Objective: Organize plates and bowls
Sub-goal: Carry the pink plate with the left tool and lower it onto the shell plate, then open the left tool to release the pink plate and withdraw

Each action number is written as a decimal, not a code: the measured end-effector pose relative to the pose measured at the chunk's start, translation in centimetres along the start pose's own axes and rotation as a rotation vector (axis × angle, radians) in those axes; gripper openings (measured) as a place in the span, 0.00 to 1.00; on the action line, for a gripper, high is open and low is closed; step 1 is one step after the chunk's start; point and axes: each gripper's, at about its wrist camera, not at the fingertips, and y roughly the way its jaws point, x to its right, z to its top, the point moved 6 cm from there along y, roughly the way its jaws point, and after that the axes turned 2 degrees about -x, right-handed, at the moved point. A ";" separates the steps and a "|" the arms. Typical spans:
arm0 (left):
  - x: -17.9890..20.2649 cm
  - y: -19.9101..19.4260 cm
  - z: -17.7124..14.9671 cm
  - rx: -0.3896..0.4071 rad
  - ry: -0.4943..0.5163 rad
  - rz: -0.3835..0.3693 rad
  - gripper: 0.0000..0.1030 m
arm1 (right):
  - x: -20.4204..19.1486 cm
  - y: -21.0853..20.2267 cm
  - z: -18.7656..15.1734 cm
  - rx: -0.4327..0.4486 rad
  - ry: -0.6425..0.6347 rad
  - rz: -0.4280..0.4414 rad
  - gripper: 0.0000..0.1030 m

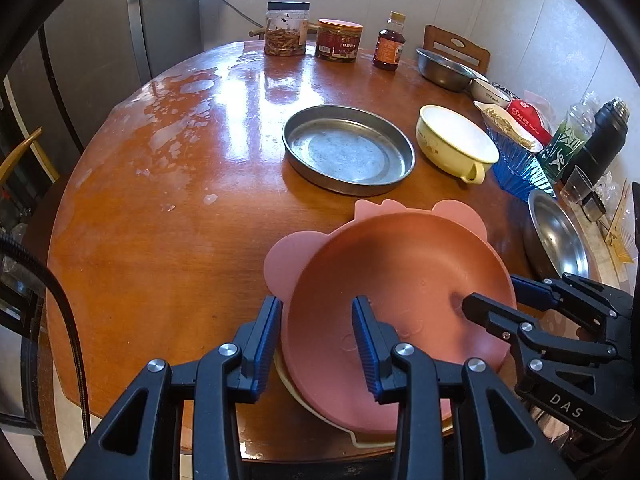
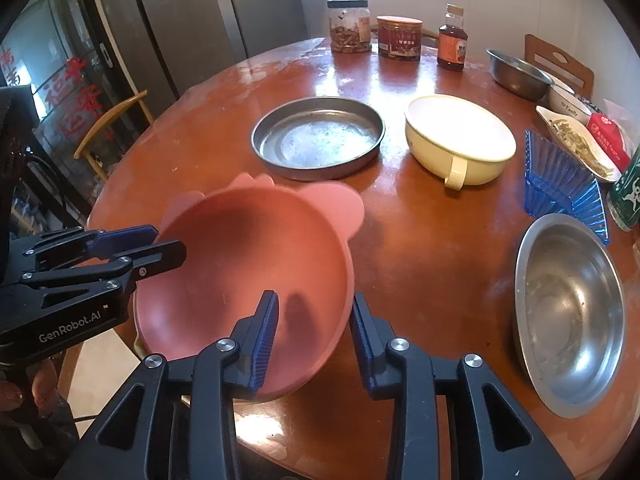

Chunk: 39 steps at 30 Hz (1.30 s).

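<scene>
A pink eared bowl (image 1: 400, 280) (image 2: 248, 264) sits at the table's near edge on a cream dish (image 1: 320, 412). My left gripper (image 1: 318, 344) is open, its fingers astride the bowl's left rim. My right gripper (image 2: 314, 322) is open, its fingers astride the bowl's right rim; it also shows in the left wrist view (image 1: 492, 292). The left gripper shows in the right wrist view (image 2: 160, 242). A round metal pan (image 1: 348, 148) (image 2: 318, 136) and a cream bowl with a handle (image 1: 456, 140) (image 2: 460, 142) stand mid-table. A steel bowl (image 2: 572, 312) (image 1: 558, 236) lies at the right.
A blue plastic dish (image 2: 560, 176), a steel bowl (image 2: 518, 70), a white bowl (image 2: 568, 98) and a dish of snacks (image 2: 580, 144) line the right side. Two jars (image 2: 348, 26) (image 2: 399, 37) and a sauce bottle (image 2: 452, 40) stand at the far edge. Chairs stand at the left (image 2: 112, 128) and the far right (image 2: 560, 60).
</scene>
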 end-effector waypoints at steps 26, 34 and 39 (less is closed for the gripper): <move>0.2 -0.3 -0.2 0.000 -0.007 -0.012 0.36 | 0.5 0.2 -0.2 -0.011 0.039 0.009 0.46; -0.7 -0.1 -0.5 -0.012 -0.017 0.008 0.37 | 0.8 0.6 -0.7 -0.038 0.047 0.004 0.47; -1.5 -0.2 -1.0 -0.024 -0.031 0.018 0.37 | 1.3 0.1 -1.1 -0.018 0.075 0.002 0.47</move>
